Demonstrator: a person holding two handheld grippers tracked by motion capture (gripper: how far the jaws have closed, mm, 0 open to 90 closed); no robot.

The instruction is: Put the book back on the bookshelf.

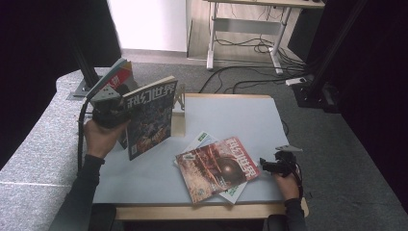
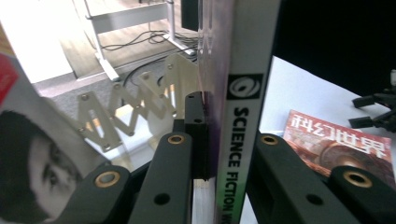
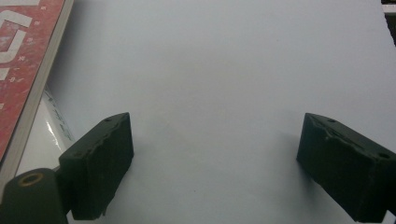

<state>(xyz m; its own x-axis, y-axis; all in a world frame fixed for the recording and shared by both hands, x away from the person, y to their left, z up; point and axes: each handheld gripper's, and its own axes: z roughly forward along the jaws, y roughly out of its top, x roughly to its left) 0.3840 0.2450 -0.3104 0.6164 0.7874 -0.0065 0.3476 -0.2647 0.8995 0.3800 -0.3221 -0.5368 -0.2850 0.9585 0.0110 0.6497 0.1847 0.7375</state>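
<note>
Nearest to you, at about five o'clock on the table (image 1: pixel 269 120), your right gripper (image 1: pixel 270 166) rests low with its jaws wide apart and nothing between them — in the right gripper view there is bare table surface between the two pads. Just beside it, toward nine o'clock, lies the red magazine (image 1: pixel 217 167), flat and face up, on top of a white booklet (image 1: pixel 204 140) which shows under its edges. The gripper is near the red magazine's right edge, but I cannot tell if it touches it.

Farther, at about ten o'clock, your left gripper (image 1: pixel 118 107) is clamped on the spine of the blue magazine (image 1: pixel 150 115). The left gripper view shows the spine (image 2: pixel 238 140) pressed between the two jaws. The magazine stands nearly upright, lifted, with its cover toward you. Behind it, at eleven o'clock, another magazine (image 1: pixel 114 77) leans tilted, and at twelve o'clock of the blue one stands the wooden rack (image 1: pixel 179 113), whose zigzag dividers (image 2: pixel 140 102) are seen behind the jaws.

The step in hand seems to be the carrying of the blue magazine to the rack. The next move asks you to keep the magazine vertical, line its lower edge with a free slot between the dividers, lower it there — and open the jaws only when it stands alone. The red magazine seems to wait for its turn.
</note>
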